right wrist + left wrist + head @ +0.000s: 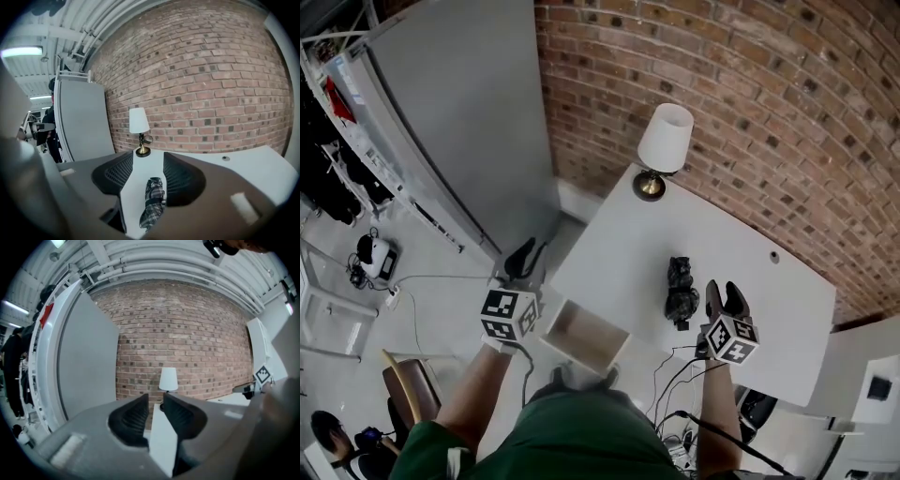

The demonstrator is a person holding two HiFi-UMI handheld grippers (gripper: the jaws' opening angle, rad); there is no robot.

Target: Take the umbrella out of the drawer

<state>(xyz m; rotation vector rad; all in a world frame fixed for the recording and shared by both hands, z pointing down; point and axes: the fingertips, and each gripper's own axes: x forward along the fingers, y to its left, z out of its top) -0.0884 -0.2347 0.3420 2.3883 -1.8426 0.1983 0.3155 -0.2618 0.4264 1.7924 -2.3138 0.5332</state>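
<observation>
Now the folded plaid umbrella (pixel 681 291) lies on the white table (pixel 609 244), between the lamp (pixel 664 141) and the near edge, outside the open drawer (pixel 586 339) jutting from the table's front. Just beside it hovers the right gripper (pixel 724 292), fingers apart and clamped on nothing, the umbrella showing below their gap. Off the table's left corner, near the drawer, the left gripper (pixel 523 255) has its fingers slightly apart, empty

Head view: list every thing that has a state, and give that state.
Drawer: pulled out, looks empty.
Umbrella: folded, lying on the desk, outside the drawer.
Lamp: upright on the desk.
Left claw: open, empty.
Right claw: open, empty, beside the umbrella.
</observation>
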